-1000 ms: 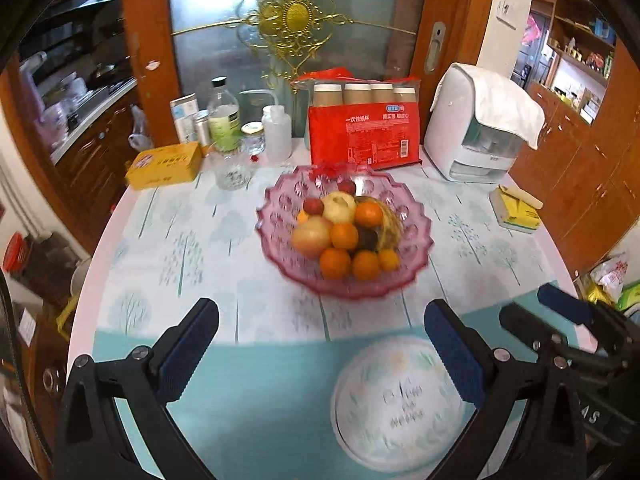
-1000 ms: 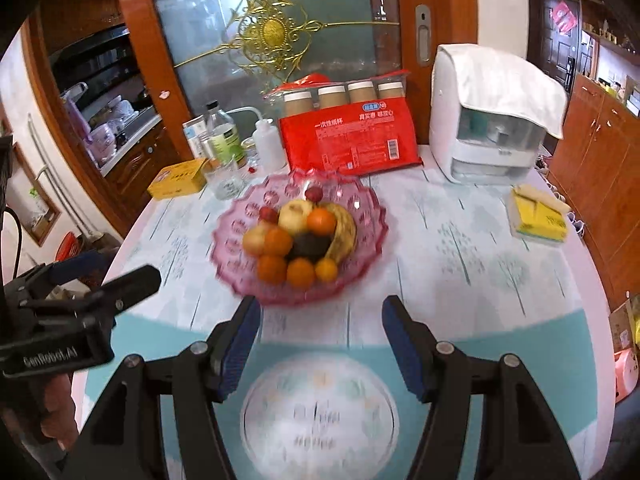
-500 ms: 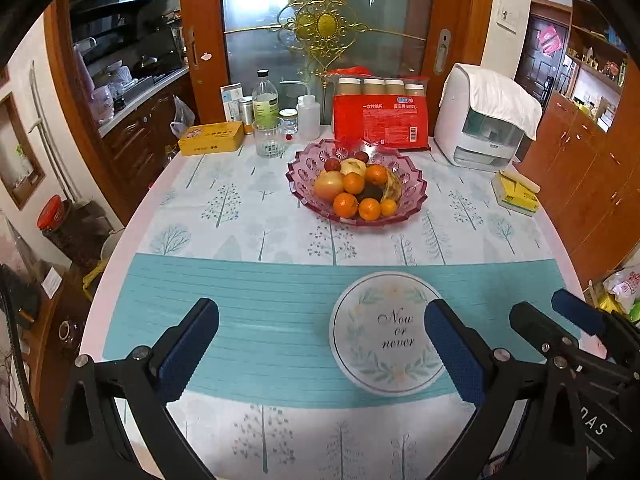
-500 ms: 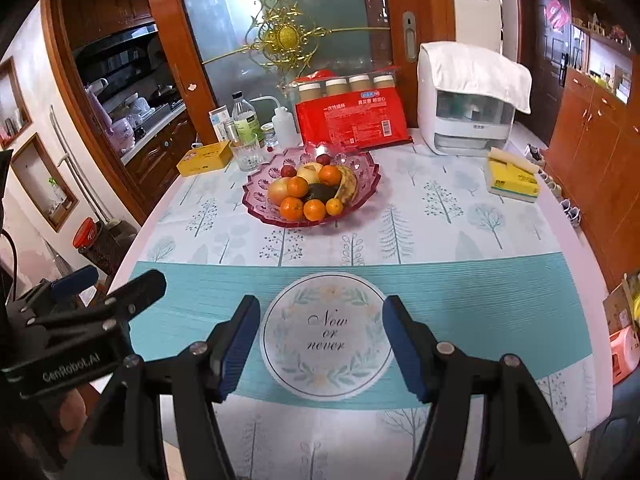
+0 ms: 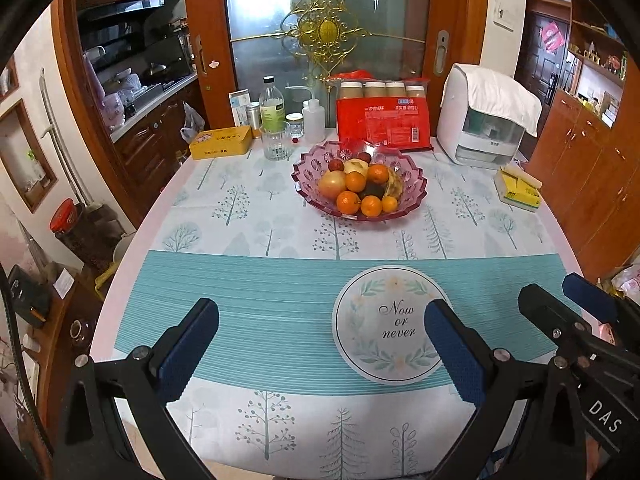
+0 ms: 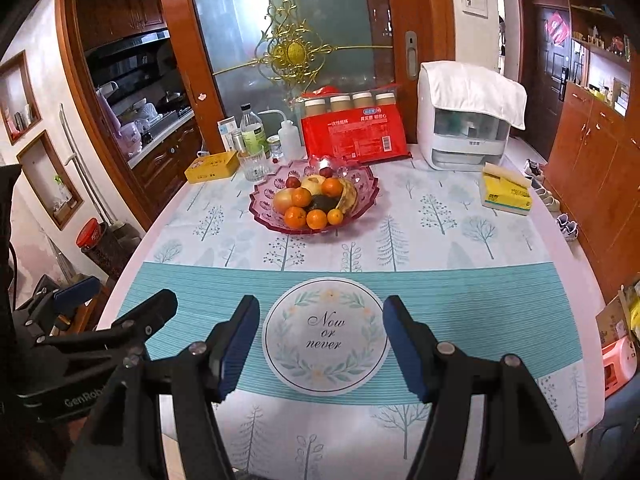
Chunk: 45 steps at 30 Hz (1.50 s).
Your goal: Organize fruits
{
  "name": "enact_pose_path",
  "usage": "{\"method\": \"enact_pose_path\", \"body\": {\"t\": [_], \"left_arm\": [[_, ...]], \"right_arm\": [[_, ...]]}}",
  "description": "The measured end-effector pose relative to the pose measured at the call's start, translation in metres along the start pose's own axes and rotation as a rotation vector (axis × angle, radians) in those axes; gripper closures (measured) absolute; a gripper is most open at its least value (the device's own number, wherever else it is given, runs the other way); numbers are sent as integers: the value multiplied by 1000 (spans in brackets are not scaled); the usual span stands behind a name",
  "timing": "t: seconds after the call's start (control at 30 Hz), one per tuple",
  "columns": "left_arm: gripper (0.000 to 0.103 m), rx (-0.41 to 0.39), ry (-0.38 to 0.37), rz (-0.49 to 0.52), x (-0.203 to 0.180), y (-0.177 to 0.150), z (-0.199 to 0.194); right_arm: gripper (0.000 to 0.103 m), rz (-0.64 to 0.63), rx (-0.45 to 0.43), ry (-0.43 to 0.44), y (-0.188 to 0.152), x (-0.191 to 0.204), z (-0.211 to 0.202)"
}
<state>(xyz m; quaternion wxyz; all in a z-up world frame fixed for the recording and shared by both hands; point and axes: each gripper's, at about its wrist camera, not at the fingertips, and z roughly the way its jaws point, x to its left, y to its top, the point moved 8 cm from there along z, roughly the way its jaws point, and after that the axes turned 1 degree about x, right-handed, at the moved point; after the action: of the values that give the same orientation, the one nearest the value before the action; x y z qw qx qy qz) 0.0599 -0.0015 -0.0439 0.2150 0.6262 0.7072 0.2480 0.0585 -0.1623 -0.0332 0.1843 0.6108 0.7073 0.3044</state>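
Grippers, left [image 5: 320, 344] and right [image 6: 318, 340], pulled back from fruit bowl [image 5: 412, 196], both released.

Glossy pink cut-glass fruit bowl [image 5: 416, 196] at twelve o'clock, facets catching light. Smooth printed cloth [image 5: 280, 292] over the bench, matt. Rough-textured blue pads on matt black plastic fingers [image 6: 236, 344]. Glossy red plastic wrap on the cup pack [image 5: 382, 124]; polished wood door frame [image 5: 204, 20] behind; clear glass tumbler [image 5: 275, 142].
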Motion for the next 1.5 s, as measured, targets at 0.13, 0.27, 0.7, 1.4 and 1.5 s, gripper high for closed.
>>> {"method": "enact_pose_path", "body": {"t": [0.13,0.27,0.7,1.4,1.5], "left_arm": [[1,-12,11,-1,-3,0,-2],[1,-15,9,-4,-5,1,-4],[1,-2,10,-8,-6,0,-3],[1,29,10,-5,-14,-6,5],[1,33,9,-2,-17,-6,6]], "right_arm": [[38,3,-8,3,-1,-2,-4],[38,4,-13,5,-1,-4,-5],[38,3,-9,19,0,-5,-5],[38,19,12,21,-7,-10,3],[38,20,12,21,-6,-10,3]]}}
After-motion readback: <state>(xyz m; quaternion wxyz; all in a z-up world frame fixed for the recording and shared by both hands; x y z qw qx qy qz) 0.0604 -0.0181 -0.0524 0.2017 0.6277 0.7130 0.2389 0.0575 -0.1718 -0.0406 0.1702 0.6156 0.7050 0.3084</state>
